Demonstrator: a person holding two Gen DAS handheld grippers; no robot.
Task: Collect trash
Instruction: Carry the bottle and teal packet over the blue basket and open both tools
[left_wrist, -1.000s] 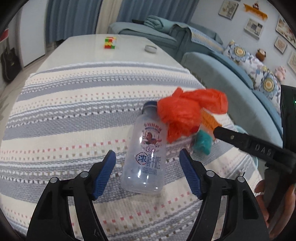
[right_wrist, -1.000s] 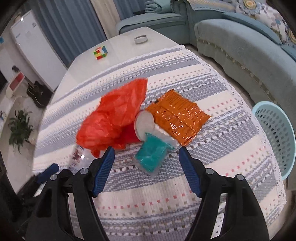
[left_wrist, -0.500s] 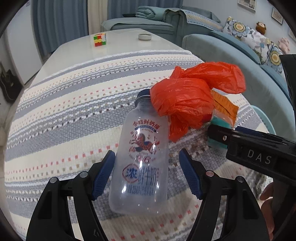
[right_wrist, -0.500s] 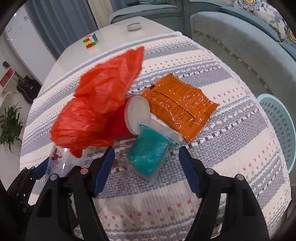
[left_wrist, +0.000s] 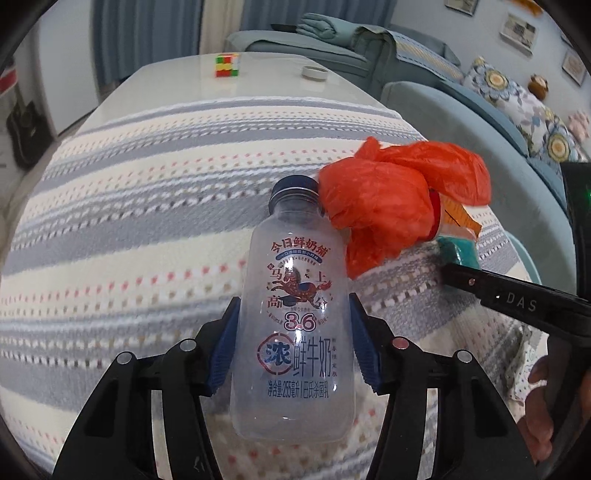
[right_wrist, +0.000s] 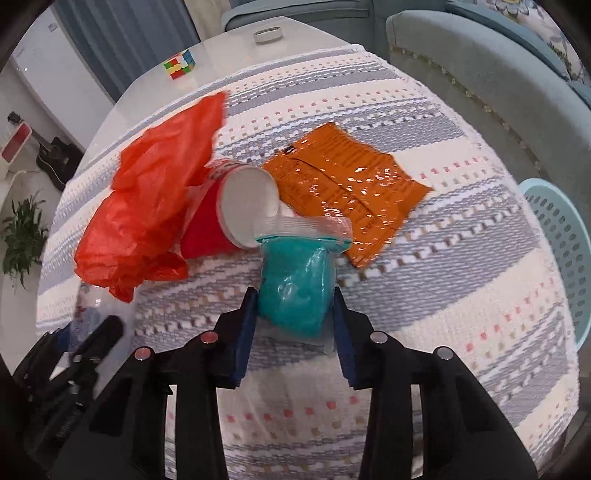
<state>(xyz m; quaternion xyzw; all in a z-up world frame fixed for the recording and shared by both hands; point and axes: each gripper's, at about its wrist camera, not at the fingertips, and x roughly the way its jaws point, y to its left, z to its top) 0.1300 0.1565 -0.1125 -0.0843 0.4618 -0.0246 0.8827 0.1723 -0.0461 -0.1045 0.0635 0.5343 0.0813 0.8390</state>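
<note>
My left gripper (left_wrist: 293, 339) has its blue pads pressed against both sides of a clear plastic milk bottle (left_wrist: 293, 321), holding it around the lower body. The bottle looks empty, carries red and blue printed characters with a horse emblem, and has a dark blue cap pointing away from me. Just beyond the cap and to the right sits a crumpled red plastic bag (left_wrist: 391, 199).

My right gripper (right_wrist: 293, 314) is narrowed around a teal wad in a clear pouch (right_wrist: 295, 291), pads touching its flanks. Directly ahead of it a red paper cup (right_wrist: 236, 214) lies on its side, its white underside facing me, touching the pouch's top. The red bag lies left of the cup, and a shiny orange wrapper (right_wrist: 351, 188) lies flat ahead to the right.

Everything rests on a striped woven cloth (right_wrist: 461, 295) over a pale table. At the table's far end I see a colour cube (left_wrist: 227, 65) and a small white ring (left_wrist: 314, 72). A light blue perforated basket (right_wrist: 557, 251) stands at the far right, beside a blue-green sofa (right_wrist: 498, 70).
</note>
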